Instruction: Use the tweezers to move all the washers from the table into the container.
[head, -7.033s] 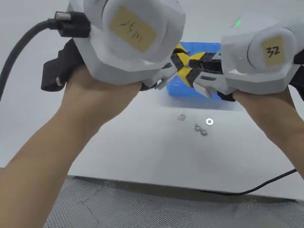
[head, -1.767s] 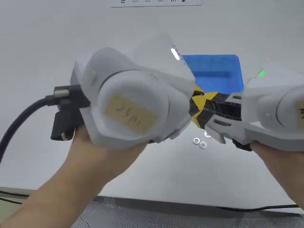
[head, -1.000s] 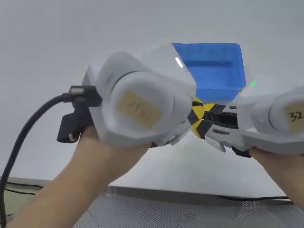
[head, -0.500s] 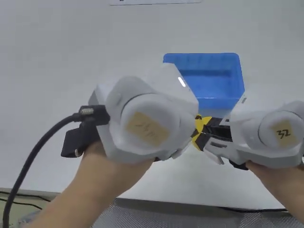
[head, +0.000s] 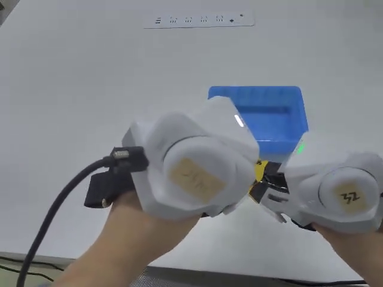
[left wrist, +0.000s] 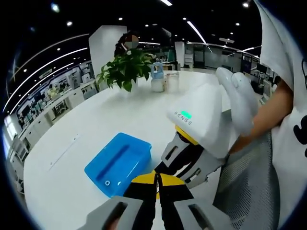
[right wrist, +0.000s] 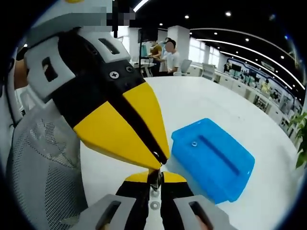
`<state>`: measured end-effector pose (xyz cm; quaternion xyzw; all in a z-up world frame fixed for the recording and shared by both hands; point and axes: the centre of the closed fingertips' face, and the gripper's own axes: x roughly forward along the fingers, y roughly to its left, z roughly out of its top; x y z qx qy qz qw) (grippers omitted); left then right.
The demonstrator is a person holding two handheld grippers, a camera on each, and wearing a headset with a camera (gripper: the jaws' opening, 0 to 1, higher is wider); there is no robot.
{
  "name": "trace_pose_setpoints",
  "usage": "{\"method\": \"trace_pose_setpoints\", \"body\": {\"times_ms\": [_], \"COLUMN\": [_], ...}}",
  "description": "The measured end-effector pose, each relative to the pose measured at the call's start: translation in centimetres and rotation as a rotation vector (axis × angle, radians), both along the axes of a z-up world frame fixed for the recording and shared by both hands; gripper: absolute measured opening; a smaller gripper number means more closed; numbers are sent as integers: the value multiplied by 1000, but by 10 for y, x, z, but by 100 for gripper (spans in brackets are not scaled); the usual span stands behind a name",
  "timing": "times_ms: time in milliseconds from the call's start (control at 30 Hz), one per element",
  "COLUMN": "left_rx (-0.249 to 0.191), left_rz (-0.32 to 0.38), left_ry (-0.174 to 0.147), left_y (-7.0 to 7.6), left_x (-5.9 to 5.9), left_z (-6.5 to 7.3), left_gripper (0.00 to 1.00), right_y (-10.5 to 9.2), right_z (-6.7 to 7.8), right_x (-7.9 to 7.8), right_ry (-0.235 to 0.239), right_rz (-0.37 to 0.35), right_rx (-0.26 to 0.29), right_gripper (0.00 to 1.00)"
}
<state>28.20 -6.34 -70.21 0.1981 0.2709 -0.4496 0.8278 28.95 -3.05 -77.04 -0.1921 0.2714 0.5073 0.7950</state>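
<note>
As the left tool (left wrist: 157, 176), jaws together, and right tool (right wrist: 153, 178), clamped on tweezers (right wrist: 153, 184), have come up just before the container (head: 257, 92) holding one washer (right wrist: 194, 143), another drop looks due.

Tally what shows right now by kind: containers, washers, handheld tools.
Blue rectangular plastic container: 1
Small round metal washer inside it: 1
Handheld two-jaw tools (left tool, right tool): 2
Total: 4
</note>
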Motion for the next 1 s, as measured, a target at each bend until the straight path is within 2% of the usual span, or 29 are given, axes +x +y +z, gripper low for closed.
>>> {"method": "trace_pose_setpoints", "body": {"times_ms": [133,300,400,433,567,767,900,1000], "left_rx": [-23,-29,-36,-33,-24,-11,-13,-13], "left_rz": [-1,-12,-16,-18,-31,-35,-24,-14], "left_ry": [-14,-78,-106,-127,-156,-182,-182,-175], "left_y": [-1,-4,-7,-7,-10,-9,-7,-6], "left_x": [3,12,17,20,26,39,48,46], "left_z": [15,41,55,60,71,75,69,66], "left_gripper": [0,0,0,0,0,0,0,0], "right_y": [0,0,1,1,1,2,3,5], "right_z": [16,44,59,64,74,78,70,61], "right_x": [3,15,21,25,32,49,63,72], "right_ry": [-5,-49,-41,-49,-71,-119,-136,-139], "right_rz": [-2,-22,-35,-42,-46,-53,-61,-80], "right_rx": [18,68,114,131,144,138,118,112], "right_gripper": [3,3,3,3,3,3,3,3]}}
